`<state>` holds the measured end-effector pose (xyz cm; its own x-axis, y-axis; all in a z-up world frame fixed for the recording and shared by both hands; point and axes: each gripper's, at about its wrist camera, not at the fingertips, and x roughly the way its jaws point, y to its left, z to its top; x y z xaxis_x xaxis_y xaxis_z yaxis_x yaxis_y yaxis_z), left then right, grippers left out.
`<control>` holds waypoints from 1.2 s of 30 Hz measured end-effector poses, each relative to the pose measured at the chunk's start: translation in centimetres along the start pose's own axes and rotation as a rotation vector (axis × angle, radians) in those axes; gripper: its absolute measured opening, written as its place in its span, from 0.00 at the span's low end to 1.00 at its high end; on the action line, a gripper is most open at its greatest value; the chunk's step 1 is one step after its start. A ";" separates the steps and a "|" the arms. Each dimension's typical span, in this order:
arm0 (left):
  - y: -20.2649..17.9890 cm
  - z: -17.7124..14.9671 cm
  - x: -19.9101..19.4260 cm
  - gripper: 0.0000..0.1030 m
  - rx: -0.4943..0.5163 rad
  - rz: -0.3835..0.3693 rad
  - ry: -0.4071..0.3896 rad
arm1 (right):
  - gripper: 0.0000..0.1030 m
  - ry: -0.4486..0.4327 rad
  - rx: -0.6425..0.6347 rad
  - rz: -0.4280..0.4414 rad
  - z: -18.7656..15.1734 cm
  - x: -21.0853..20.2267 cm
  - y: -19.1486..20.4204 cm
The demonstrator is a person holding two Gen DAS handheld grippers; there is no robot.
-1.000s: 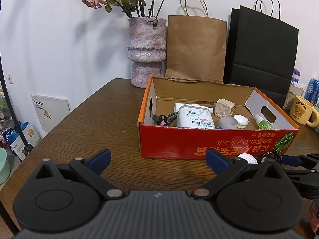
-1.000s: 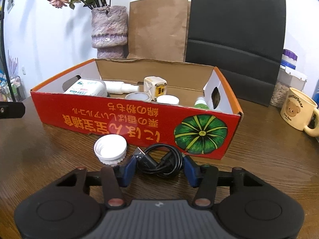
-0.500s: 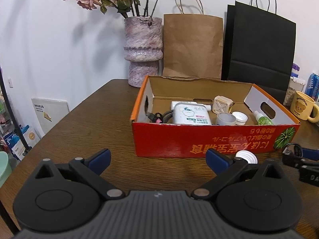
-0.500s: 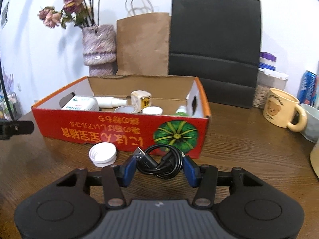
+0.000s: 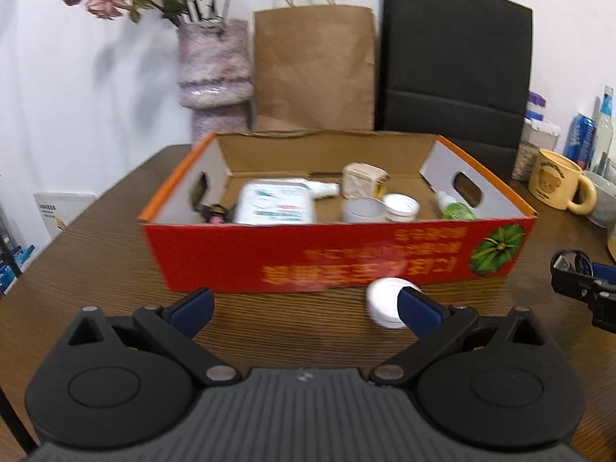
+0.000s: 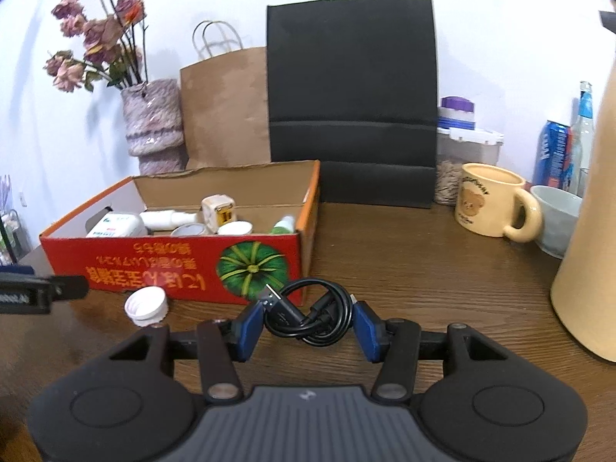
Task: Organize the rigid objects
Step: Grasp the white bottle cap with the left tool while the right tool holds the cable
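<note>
We hold our right gripper [image 6: 308, 325] above the desk [image 6: 423, 269], and its two blue fingers [image 6: 248, 325] squeeze a coiled black cable [image 6: 312, 313] between them. The cable sits just in front of the right front corner of the red box [image 6: 173, 265], and we cannot tell if it touches the wood.

Our left gripper [image 5: 304, 306] has its fingers spread wide, with nothing between them. It points at the long front wall of the red box [image 5: 308, 258]. A white cap [image 5: 385, 302] lies on the desk just in front of that wall, right by the left gripper's right finger [image 5: 417, 310].

Inside the box we see a white bottle [image 5: 275, 206], a small cream cube [image 5: 364, 181], a grey roll [image 5: 362, 210], another white cap [image 5: 400, 208] and a little green bottle [image 5: 452, 208].

A bear mug [image 6: 492, 204] stands near the back right of the desk. A brown bag [image 6: 227, 111] and a black bag [image 6: 352, 96] stand behind the box, along the back edge.
</note>
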<state>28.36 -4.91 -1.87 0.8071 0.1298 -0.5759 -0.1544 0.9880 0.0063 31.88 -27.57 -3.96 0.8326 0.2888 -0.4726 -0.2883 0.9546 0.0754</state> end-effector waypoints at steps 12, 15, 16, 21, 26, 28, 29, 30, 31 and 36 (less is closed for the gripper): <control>-5.6 0.2 4.0 1.00 -0.006 0.056 0.070 | 0.49 -0.034 0.065 -0.024 0.5 -0.3 -3.0; -6.4 0.1 4.6 1.00 0.003 0.094 0.092 | 0.49 -0.037 0.070 -0.027 0.6 -0.2 -3.1; -6.5 0.0 4.8 1.00 0.005 0.108 0.096 | 0.49 -0.038 0.070 -0.027 0.6 -0.2 -3.1; -6.4 0.0 5.6 1.00 -0.023 0.125 0.114 | 0.49 -0.042 0.076 -0.030 0.5 -0.1 -3.1; -5.8 0.0 5.7 0.83 -0.049 0.089 0.117 | 0.49 -0.039 0.082 -0.034 0.4 0.2 -3.2; -5.8 -0.2 5.4 0.69 -0.045 0.084 0.101 | 0.49 -0.040 0.085 -0.035 0.4 0.2 -3.2; -5.8 -0.2 5.2 0.56 -0.044 0.080 0.093 | 0.49 -0.041 0.085 -0.035 0.4 0.2 -3.2; -5.8 -0.2 5.0 0.51 -0.045 0.079 0.088 | 0.49 -0.041 0.085 -0.035 0.4 0.2 -3.2; -5.8 -0.2 4.9 0.42 -0.048 0.076 0.084 | 0.49 -0.040 0.084 -0.035 0.4 0.2 -3.2; -5.2 -0.3 4.6 0.40 -0.060 0.058 0.080 | 0.49 -0.037 0.075 -0.040 0.3 0.4 -3.2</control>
<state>32.70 -9.50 -4.77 0.7479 0.1774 -0.6397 -0.2353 0.9719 -0.0055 33.23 -30.45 -4.12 0.8599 0.2517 -0.4441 -0.2195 0.9678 0.1235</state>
